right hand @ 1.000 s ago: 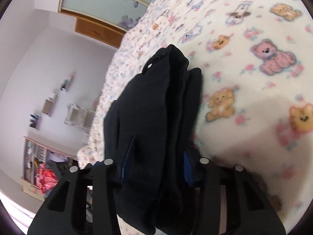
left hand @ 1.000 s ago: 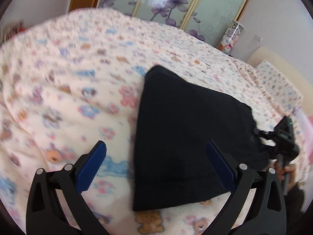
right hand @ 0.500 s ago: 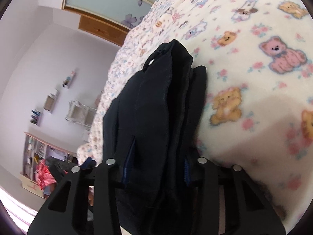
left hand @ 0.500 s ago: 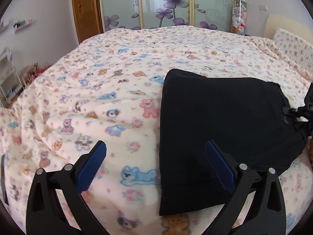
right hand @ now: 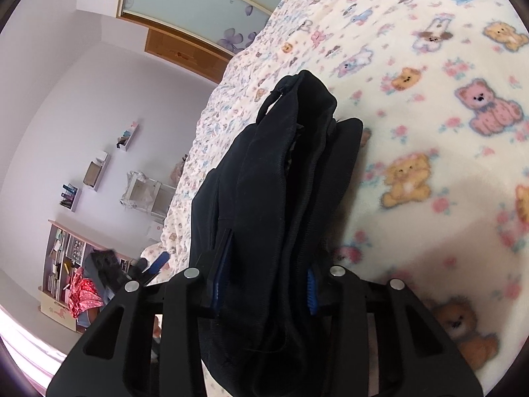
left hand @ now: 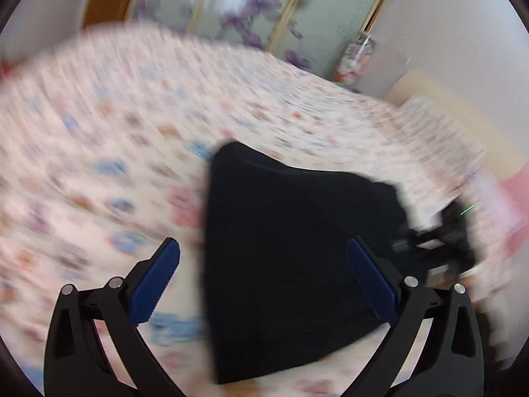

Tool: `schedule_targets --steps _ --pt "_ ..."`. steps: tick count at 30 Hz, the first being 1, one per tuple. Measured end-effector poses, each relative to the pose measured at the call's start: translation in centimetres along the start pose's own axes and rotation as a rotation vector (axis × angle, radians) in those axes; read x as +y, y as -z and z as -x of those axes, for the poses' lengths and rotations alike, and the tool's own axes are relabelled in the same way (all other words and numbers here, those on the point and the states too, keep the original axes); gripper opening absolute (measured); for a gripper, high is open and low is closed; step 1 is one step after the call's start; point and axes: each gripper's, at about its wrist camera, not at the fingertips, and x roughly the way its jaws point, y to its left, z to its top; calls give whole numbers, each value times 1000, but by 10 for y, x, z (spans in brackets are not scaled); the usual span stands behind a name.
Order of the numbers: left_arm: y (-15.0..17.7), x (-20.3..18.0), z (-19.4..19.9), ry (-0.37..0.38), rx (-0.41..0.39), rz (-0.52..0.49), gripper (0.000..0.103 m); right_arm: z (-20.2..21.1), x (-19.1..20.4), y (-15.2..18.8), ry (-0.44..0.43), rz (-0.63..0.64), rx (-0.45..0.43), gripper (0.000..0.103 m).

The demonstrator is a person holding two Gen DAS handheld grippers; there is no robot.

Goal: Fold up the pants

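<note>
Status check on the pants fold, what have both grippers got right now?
Right gripper clamped on folded black fabric pants. Left gripper open, empty, above the pants. Pants on teddy-bear print blanket; nothing in the way.

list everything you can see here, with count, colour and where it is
pants: one, black, folded, on the bed, one end between the right gripper's pads
bedspread: one, cream with bear print, covering the bed
wardrobe doors: pale green with purple flowers, beyond the bed
wall shelves: several, on the lilac wall
left gripper: black with blue pads, open, above the pants
right gripper: black with blue pads, shut on the pants
</note>
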Motion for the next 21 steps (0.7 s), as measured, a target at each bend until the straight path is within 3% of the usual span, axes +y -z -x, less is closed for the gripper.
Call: schedule_targets --steps 3,7,8,11,16,18,20,21 --pt "-15 27 -19 77 76 134 101 -1 -2 -1 7 3 6 38" --pt "-13 63 -47 287 171 321 101 -2 -3 -2 14 10 14 38" --pt "-11 66 -52 303 191 335 101 -3 -3 -3 16 10 15 38" --pt "-10 64 -67 266 239 314 101 -5 -3 -3 17 8 15 38" --pt "-14 53 -69 354 192 303 100 -5 -6 -2 19 -1 16 38" --pt "-13 47 -68 340 178 280 99 -5 -9 -2 20 -12 20 38" --pt "-10 43 -69 294 174 258 91 -6 -13 -1 20 -33 28 40" --pt "-8 43 -71 261 177 256 82 -6 -14 -1 26 -37 30 40"
